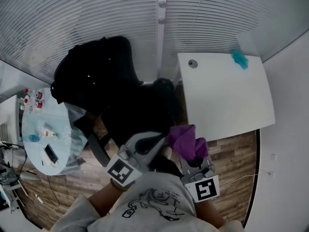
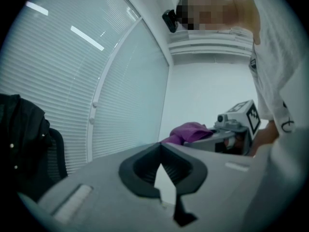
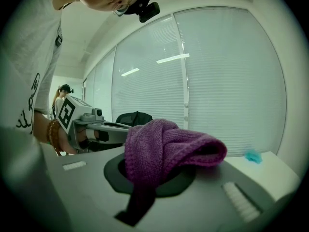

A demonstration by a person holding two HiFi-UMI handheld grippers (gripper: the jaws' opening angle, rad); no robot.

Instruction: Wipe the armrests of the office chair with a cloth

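A black office chair [image 1: 135, 108] with a dark jacket [image 1: 94, 71] draped over its back stands below me in the head view. It also shows at the left edge of the left gripper view as the chair [image 2: 29, 149], and far off as the chair [image 3: 133, 118]. One dark armrest [image 1: 96, 148] sticks out at the chair's left. My right gripper [image 1: 193, 158] is shut on a purple cloth [image 1: 186, 140], which bulges out of its jaws as the cloth [image 3: 164, 146]. My left gripper [image 1: 153, 144] is close beside it over the seat, shut and holding nothing.
A white table [image 1: 227, 95] with a small teal object [image 1: 239, 59] stands right of the chair. At the left, a round glass table [image 1: 43, 134] carries small bottles and a phone. Window blinds run along the far side. Another person [image 3: 63, 93] stands far off.
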